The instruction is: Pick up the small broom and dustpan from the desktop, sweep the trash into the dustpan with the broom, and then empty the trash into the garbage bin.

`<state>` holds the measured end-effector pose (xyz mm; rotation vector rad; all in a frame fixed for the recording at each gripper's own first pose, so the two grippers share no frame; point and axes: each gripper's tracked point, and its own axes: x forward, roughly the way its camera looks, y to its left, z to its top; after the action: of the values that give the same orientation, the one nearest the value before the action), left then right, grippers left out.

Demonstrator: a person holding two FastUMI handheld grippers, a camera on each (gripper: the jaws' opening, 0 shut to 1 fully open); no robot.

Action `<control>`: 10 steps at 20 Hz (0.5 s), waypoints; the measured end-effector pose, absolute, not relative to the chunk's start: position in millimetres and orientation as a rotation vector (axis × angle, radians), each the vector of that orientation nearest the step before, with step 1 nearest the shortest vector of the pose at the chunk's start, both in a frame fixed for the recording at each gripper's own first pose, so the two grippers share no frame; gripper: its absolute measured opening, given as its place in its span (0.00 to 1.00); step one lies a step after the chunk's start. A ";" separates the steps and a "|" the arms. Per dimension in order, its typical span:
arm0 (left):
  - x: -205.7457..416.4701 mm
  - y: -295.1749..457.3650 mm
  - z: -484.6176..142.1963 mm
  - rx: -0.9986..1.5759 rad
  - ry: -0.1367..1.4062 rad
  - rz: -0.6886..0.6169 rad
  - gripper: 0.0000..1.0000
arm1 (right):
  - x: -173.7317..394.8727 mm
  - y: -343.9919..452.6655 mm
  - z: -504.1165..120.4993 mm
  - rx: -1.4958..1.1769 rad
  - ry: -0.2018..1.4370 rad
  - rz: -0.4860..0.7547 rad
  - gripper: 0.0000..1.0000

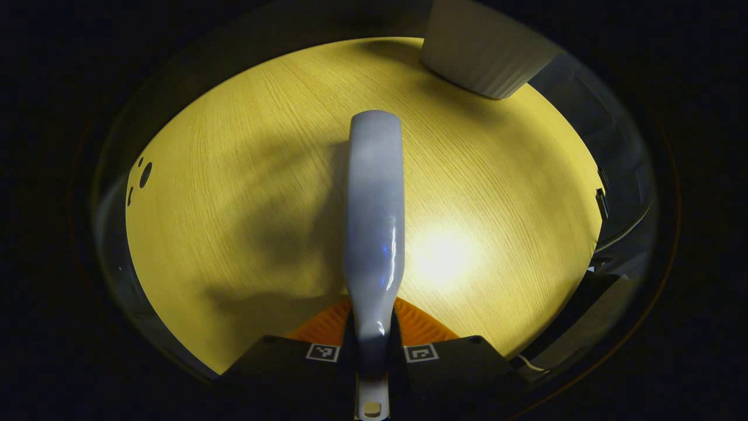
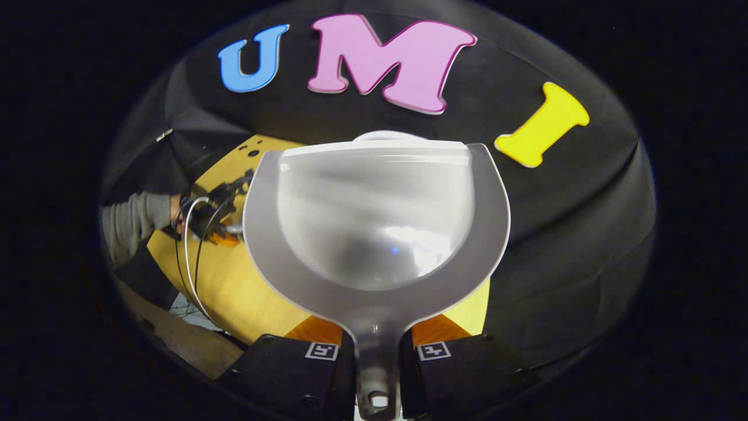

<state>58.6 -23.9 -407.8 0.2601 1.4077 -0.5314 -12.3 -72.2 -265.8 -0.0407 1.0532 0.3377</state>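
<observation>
In the left gripper view, my left gripper [image 1: 371, 351] is clamped on the small broom [image 1: 374, 216], which runs straight ahead of my fingers over the desktop [image 1: 234, 175]. The garbage bin [image 1: 485, 52] stands far ahead, to the right.

In the right gripper view, my right gripper [image 2: 377, 356] is closed on the handle of the dustpan [image 2: 374, 222], held up ahead of me with its pan looking empty. My other gripper [image 2: 219, 225] is low to the left.

I judge the emptying step is in hand or just finished; if anything remains, the pan needs tipping over the bin.
</observation>
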 end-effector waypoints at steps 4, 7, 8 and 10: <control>58.9 -24.4 -408.2 0.277 1.413 -0.525 0.26 | -70.7 -28.1 -330.5 -0.033 1.190 0.403 0.34; 58.6 -23.5 -407.1 0.294 1.419 -0.515 0.26 | -85.5 0.7 -375.0 -0.061 1.253 0.465 0.39; 58.1 -23.2 -407.5 0.298 1.422 -0.509 0.26 | -88.8 9.6 -387.5 -0.065 1.273 0.473 0.34; 57.4 -24.3 -406.9 0.307 1.425 -0.499 0.26 | -88.2 29.5 -409.1 -0.049 1.334 0.473 0.34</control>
<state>57.4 -24.3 -406.9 0.3065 1.4254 -0.4994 -88.2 29.5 -409.1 -0.0487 1.3343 0.4727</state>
